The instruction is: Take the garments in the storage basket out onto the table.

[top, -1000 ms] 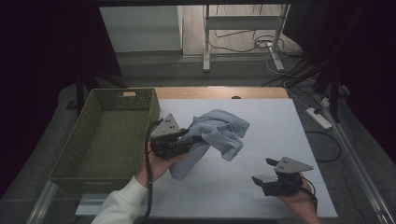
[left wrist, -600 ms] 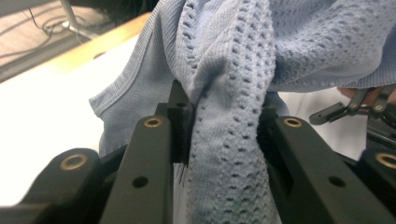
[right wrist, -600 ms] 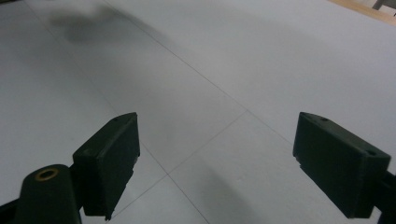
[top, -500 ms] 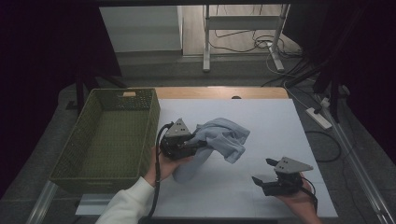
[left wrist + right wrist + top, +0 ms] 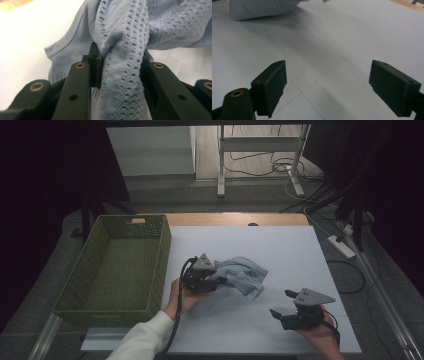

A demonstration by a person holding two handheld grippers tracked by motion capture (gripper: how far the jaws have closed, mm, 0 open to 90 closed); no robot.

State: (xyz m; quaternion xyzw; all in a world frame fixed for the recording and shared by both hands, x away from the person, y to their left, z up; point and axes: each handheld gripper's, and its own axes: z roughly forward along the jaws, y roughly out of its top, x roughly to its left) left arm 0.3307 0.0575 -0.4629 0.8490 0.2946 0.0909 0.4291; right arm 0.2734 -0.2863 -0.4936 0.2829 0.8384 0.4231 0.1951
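A light blue knitted cloth (image 5: 245,277) lies bunched on the white table top (image 5: 285,247), left of the middle. My left gripper (image 5: 220,281) is shut on a fold of it, low over the table, just right of the basket. In the left gripper view the cloth (image 5: 125,37) fills the gap between the pads (image 5: 95,65), and the jaws have just eased open slightly around it. My right gripper (image 5: 281,303) rests open near the front right of the table, apart from the cloth. In its own view the right gripper (image 5: 328,85) has nothing between its jaws, with the cloth's edge (image 5: 259,8) far ahead.
A green woven basket (image 5: 165,255) stands on the left, hard against the table top's left edge. Beyond the table's far edge are a metal stand (image 5: 220,165) and cables on the floor. A power strip (image 5: 341,246) lies to the right.
My left gripper has moved down and to the right with the cloth, which now sits lower and more bunched on the table. The right gripper has stayed put.
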